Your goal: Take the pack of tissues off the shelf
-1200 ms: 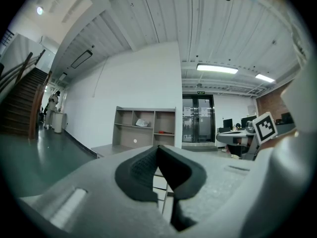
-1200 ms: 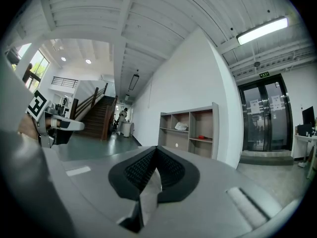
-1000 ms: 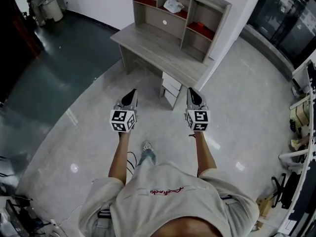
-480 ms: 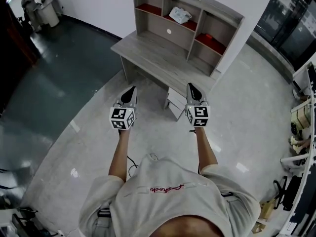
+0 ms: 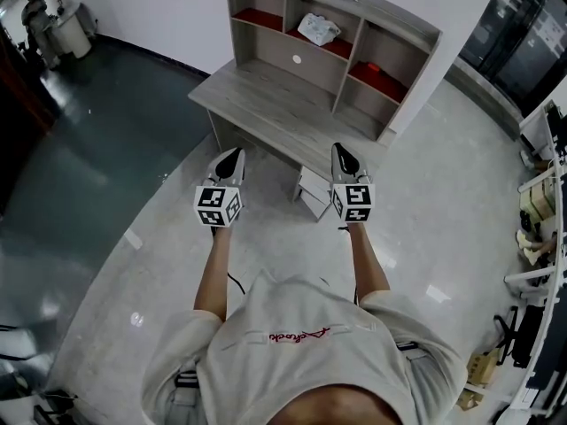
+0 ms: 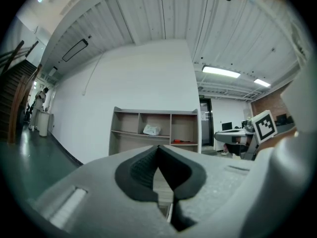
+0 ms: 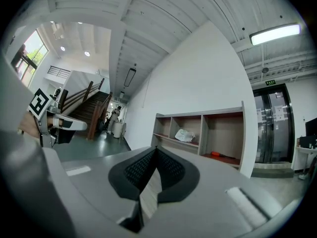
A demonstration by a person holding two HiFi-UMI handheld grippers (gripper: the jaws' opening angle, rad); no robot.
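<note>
A white pack of tissues [image 5: 318,29] lies in the middle upper compartment of a wooden shelf unit [image 5: 416,56] that stands on a desk [image 5: 275,100]. The pack also shows small and far off in the left gripper view [image 6: 151,130] and in the right gripper view [image 7: 184,135]. My left gripper [image 5: 231,157] and right gripper [image 5: 342,153] are held side by side over the floor in front of the desk, well short of the shelf. Both are shut with nothing between the jaws.
The desk has a small drawer unit [image 5: 312,191] under its right side. A red item [image 5: 373,67] lies in the right shelf compartment. Office desks and chairs [image 5: 540,202] crowd the right edge. A person [image 5: 35,11] stands by a bin at far left.
I have stepped closer to the desk; the desk and shelf sit lower and larger in the head view. Both grippers stay shut and level, now nearer the desk's front edge.
</note>
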